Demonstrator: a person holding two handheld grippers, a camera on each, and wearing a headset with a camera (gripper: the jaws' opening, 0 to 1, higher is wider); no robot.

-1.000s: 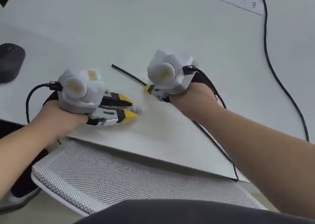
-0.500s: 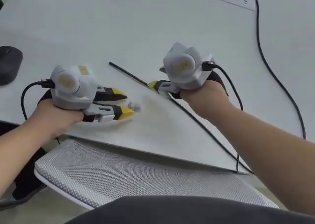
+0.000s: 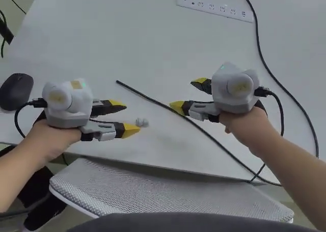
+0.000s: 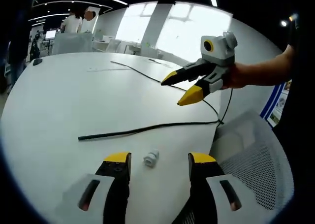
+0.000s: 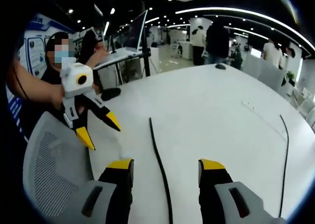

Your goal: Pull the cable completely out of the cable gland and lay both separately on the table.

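White desk (image 3: 153, 38) bears a small white plastic cable gland (image 3: 141, 122) just ahead of the released left gripper (image 3: 129, 119), thin black cable (image 3: 147, 97) slanting past the released right gripper (image 3: 183, 94).

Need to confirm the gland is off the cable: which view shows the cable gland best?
The left gripper view: the cable gland lies close, between the jaws of the open left tool, apart from the cable. The head view shows the gland small on the table. In the right gripper view it is too faint to tell.
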